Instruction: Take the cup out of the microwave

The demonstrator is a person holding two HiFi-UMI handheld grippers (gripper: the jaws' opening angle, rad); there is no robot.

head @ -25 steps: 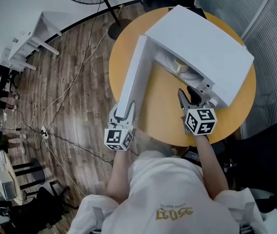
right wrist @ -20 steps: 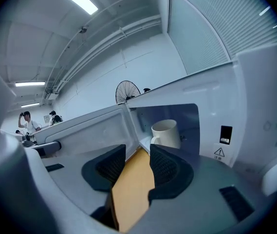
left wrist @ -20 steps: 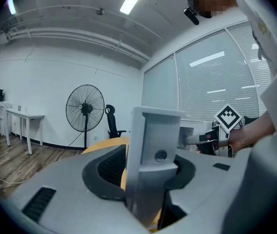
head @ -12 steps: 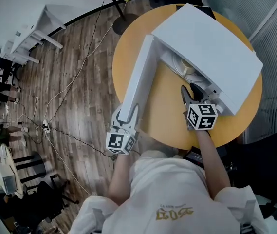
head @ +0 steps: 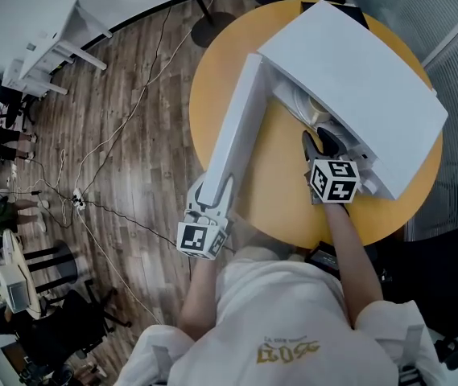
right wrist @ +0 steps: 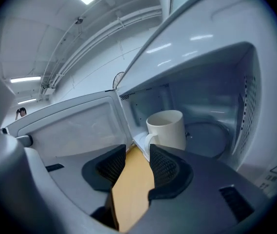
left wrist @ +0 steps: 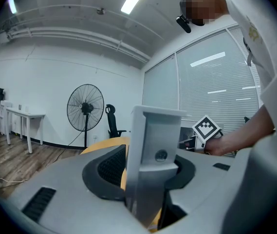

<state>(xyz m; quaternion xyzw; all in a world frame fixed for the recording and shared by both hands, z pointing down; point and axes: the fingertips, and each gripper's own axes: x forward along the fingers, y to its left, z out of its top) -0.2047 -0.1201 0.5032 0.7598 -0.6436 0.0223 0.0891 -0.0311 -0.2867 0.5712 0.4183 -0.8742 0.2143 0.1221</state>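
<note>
A white microwave (head: pixel 357 79) stands on a round yellow table (head: pixel 277 183) with its door (head: pixel 237 127) swung wide open toward me. My left gripper (head: pixel 212 186) is shut on the door's free edge (left wrist: pixel 150 155), which fills the gap between its pads. A white cup (right wrist: pixel 167 127) stands upright on the front part of the microwave's floor, handle toward me, and shows as a pale rim (head: pixel 317 113) from above. My right gripper (right wrist: pixel 137 165) is open and empty just outside the cavity's mouth, in line with the cup's handle, its tips (head: pixel 319 143) short of the cup.
The inside of the open door (right wrist: pixel 75 128) lies to the left of my right gripper, the cavity's wall (right wrist: pixel 248 111) to its right. A glass turntable (right wrist: pixel 211 135) lies behind the cup. A standing fan (left wrist: pixel 85 108) and an office chair (left wrist: pixel 113 123) stand beyond the table.
My right gripper has moved forward and down toward the microwave's opening, closer to the cup. The left gripper has stayed on the door edge.
</note>
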